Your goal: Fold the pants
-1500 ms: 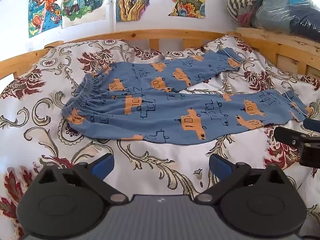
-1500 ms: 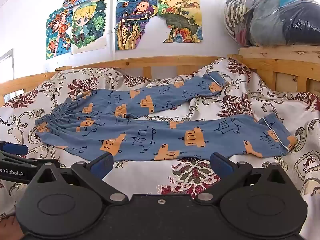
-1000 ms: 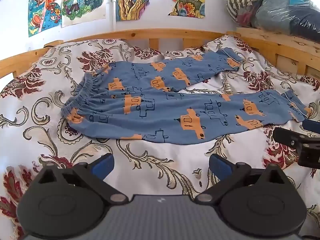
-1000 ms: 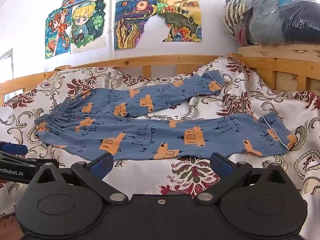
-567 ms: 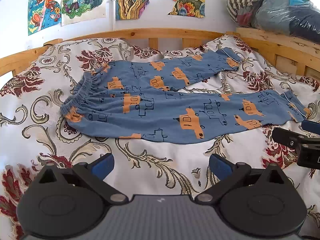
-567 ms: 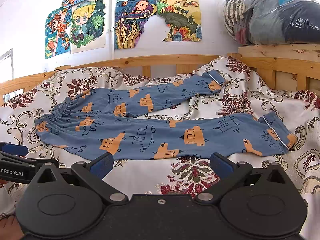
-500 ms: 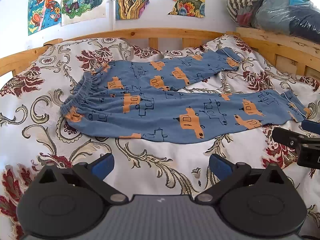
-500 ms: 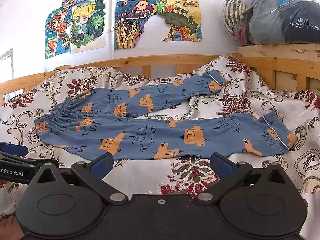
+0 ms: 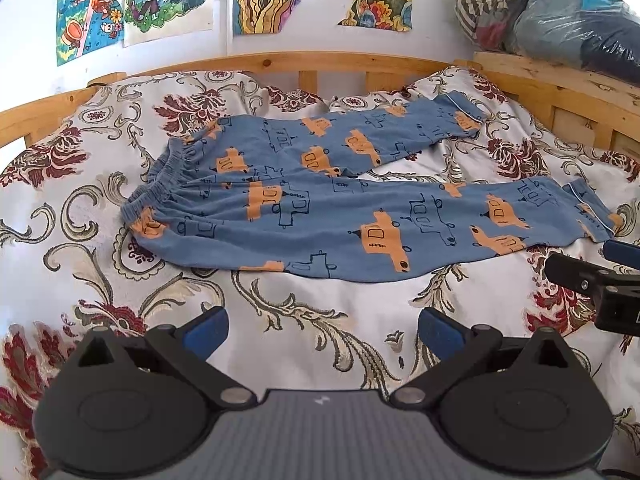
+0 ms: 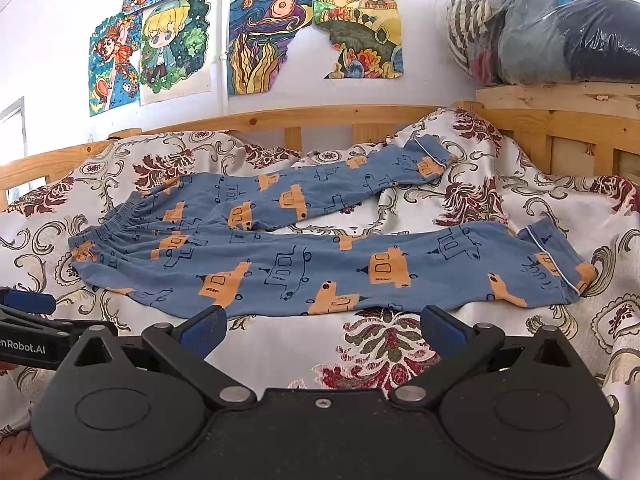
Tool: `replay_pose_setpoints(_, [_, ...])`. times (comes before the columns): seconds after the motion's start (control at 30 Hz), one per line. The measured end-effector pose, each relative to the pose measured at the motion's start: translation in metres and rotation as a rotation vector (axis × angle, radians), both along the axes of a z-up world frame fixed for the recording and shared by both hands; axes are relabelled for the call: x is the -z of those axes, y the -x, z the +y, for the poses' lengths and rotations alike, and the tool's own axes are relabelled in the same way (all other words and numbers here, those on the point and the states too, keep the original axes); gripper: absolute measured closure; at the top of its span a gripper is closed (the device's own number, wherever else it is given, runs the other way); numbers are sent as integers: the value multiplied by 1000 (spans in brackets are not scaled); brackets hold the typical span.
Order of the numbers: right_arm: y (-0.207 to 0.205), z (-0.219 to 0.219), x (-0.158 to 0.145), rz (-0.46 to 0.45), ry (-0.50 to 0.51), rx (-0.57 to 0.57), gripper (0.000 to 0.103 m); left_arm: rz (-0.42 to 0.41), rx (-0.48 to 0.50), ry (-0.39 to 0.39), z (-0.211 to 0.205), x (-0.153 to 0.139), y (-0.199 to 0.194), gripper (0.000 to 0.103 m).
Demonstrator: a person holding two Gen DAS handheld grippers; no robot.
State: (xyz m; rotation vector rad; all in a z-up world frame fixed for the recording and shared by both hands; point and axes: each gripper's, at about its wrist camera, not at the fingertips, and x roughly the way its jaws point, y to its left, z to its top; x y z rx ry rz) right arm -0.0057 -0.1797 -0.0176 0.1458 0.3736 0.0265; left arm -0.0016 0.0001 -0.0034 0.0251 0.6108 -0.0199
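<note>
You are working over a bed [image 9: 328, 312] with a pale satin cover printed with dark red flowers and olive scrolls; the cloth has a sheen and lies in soft wrinkles. A pine rail [image 10: 320, 116] with short slats closes the far side, well ahead of both sets of jaws, and above it the white wall carries bright hand-coloured drawings [image 10: 272, 40], some with torn edges. Ahead and to the right, a raw wooden shelf [image 10: 560, 96] holds bedding bundled in clear plastic [image 10: 552, 28].

The pants [image 9: 320, 216] lie flat on the cover, ahead of your left gripper [image 9: 322, 330] and clear of its fingertips. They are soft blue cloth printed with orange and outlined cars, with a gathered elastic waistband [image 9: 160, 184] ahead to the left and both legs running off to the right in a narrow V. The cuffs carry thin white piping; the near cuff [image 10: 556, 264] sits ahead and right of your right gripper [image 10: 322, 330].

Both sets of jaws are spread wide and hold nothing. Their blue-padded fingertips [image 9: 206, 330] hover over bare cover; in the right wrist view the near hem of the pants lies just ahead of the fingertips [image 10: 204, 328], whether touching you cannot tell. Each gripper shows at the edge of the other's view, side by side.
</note>
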Motion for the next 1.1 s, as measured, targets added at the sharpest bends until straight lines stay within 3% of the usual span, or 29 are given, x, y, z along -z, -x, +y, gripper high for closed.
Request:
replay_pose_setpoints(0.5, [-1,-3,-1,37,-33,1,1,41,1,-5,3,3,-3,0])
replay_pose_setpoints(0.7, [-29,-15,-15,109,-61,-52,1,46,-39,-18,18,-15,-21,0])
replay_pose_setpoints(0.87, [-84,-21,-38,135,15,-213,1,39,-97,0,53,-43,-60,0])
replay_pose_setpoints(1.1, [-195,-8,-66,147,248,-532,1,-3,-21,-148,106,-78,-155,0])
